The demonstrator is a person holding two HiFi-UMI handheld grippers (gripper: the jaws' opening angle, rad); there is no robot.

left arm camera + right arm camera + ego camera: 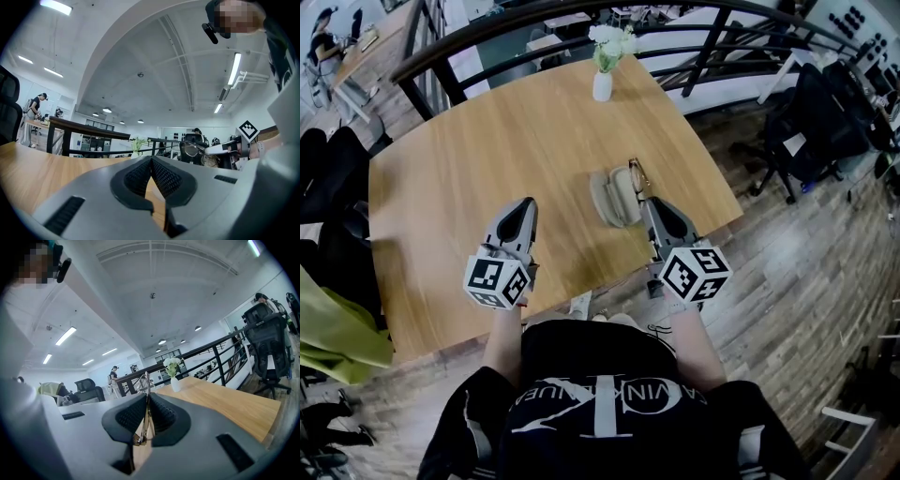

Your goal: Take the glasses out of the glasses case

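the task looks nearly done. the case is seen lying open on the worktop with its two halves spread. the glasses are pinched by one thin temple between the pads of the right hand-held gripper. in the left gripper view the glasses are shown raised above the worktop. in the head view they are seen just at the case's right edge, so whether they are fully clear of it cannot be told. what is left is judged to be carrying them away from the case and setting them down. the left hand-held gripper is clenched on nothing and is held apart from the case, to its left.

the case is a rounded, pale clamshell with a smooth look. the glasses are made of thin, shiny metal wire with rounded clear lenses. the worktop is of light wood with a fine grain and rounded corners. the gripper pads are dark and finely textured.
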